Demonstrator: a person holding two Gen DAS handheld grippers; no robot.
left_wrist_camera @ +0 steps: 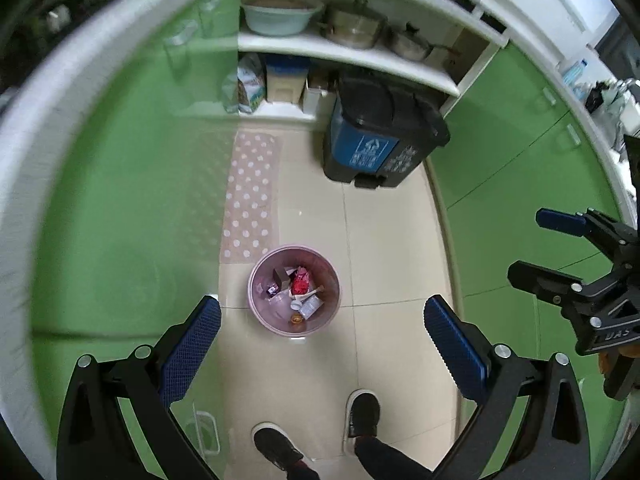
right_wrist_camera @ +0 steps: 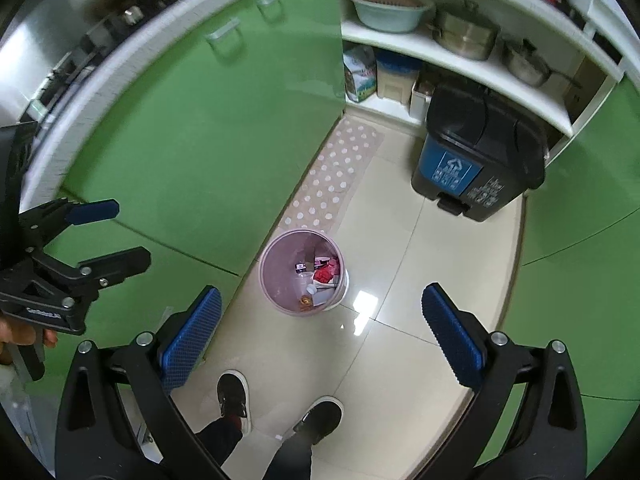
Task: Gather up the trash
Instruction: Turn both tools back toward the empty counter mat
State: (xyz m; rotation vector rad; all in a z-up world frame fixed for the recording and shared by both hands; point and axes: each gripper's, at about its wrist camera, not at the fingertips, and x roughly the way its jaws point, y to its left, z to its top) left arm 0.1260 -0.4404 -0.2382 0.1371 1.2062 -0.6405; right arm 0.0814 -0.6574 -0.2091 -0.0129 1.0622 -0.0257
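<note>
The pink wastebasket (left_wrist_camera: 294, 290) with trash (left_wrist_camera: 300, 284) stands on the floor (left_wrist_camera: 384, 248) beside a dotted mat (left_wrist_camera: 250, 196), near the black bin (left_wrist_camera: 380, 136); both left tongs (left_wrist_camera: 322, 346) and right tongs (right_wrist_camera: 322, 338) are wide and empty.

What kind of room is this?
Most likely a home kitchen: steel pots on an open shelf, a stove above green cabinets, and a pedal bin on the tiled floor.
</note>
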